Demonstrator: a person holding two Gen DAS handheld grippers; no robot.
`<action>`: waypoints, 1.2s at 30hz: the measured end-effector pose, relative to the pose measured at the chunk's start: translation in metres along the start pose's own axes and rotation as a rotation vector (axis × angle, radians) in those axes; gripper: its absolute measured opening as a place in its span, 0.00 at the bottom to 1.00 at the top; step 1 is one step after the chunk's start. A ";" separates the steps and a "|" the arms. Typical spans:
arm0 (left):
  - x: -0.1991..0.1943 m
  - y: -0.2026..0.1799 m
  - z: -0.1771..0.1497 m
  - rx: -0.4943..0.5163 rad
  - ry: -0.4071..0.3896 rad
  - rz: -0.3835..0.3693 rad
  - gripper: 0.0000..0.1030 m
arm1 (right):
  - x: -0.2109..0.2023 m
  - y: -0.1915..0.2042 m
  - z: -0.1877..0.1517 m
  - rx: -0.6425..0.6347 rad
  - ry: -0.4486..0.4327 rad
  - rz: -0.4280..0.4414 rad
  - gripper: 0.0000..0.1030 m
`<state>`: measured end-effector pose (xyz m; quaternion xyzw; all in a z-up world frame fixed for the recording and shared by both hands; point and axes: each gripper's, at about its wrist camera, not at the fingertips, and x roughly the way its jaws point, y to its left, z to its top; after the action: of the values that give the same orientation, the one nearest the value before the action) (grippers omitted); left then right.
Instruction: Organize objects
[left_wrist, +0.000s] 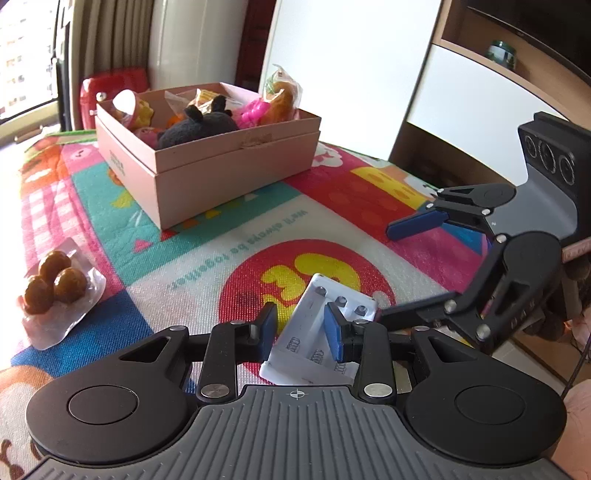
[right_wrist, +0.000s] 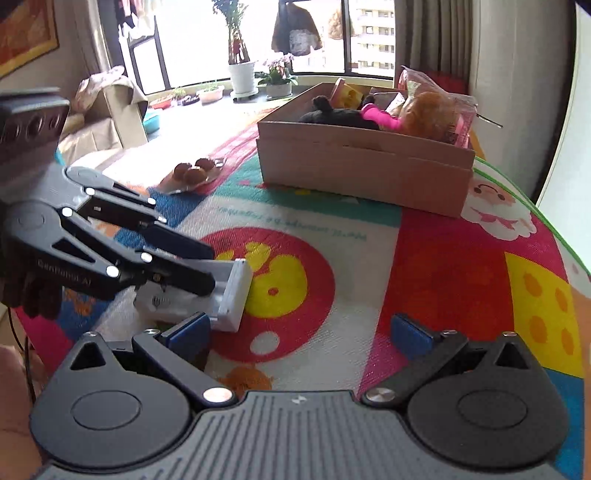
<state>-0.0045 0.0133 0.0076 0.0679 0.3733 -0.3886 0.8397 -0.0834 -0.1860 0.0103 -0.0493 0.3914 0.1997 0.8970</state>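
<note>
My left wrist camera sits just behind my left gripper (left_wrist: 301, 330), close above the play mat (left_wrist: 207, 258), tilted down toward the cardboard box (left_wrist: 207, 147) and a white wall. My right wrist camera sits likewise behind my right gripper (right_wrist: 301, 338), tilted down toward the windows. Both views share the mat, the box, the white charger (right_wrist: 225, 295) and each other's gripper.

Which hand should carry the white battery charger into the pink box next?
Left. Its tongs already straddle the white battery charger, though whether the pads press on it is unclear. The right tongs stand wide open and empty beside it. The pink box lies ahead of both.
</note>
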 end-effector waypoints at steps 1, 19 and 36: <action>-0.001 -0.002 0.000 0.004 -0.003 0.022 0.33 | 0.001 -0.002 0.001 0.009 0.000 -0.003 1.00; -0.121 0.068 -0.064 -0.348 -0.213 0.564 0.30 | 0.111 0.089 0.121 0.055 0.068 0.090 1.00; -0.142 0.080 -0.080 -0.428 -0.303 0.474 0.30 | 0.135 0.152 0.144 -0.116 0.094 -0.013 0.72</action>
<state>-0.0534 0.1860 0.0331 -0.0830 0.2915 -0.1015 0.9475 0.0371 0.0319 0.0221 -0.1128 0.4208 0.2137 0.8744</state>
